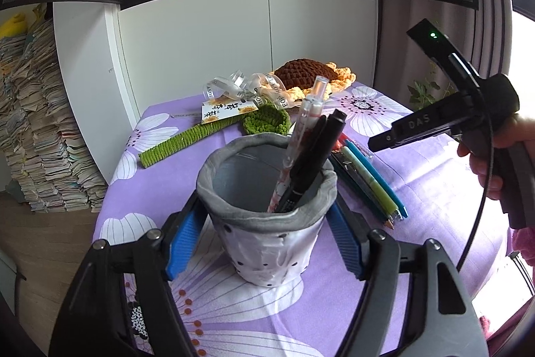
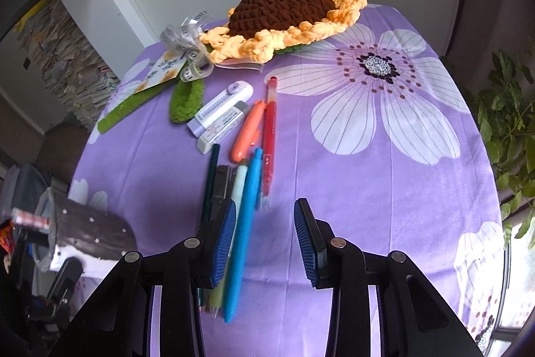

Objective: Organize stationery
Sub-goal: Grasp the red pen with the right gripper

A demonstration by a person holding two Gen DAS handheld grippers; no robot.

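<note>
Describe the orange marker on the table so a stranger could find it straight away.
Start at the big crocheted sunflower at the far end of the purple tablecloth, then come toward the row of pens lying in front of it. The orange marker lies between a white eraser and a long red pen. It is the only orange piece, shorter and fatter than the pens beside it.

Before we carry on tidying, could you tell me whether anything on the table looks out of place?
Yes: several pens and erasers lie loose on the purple cloth rather than in the grey pen holder, which already contains a few pens. Nothing looks spilled or damaged.
</note>
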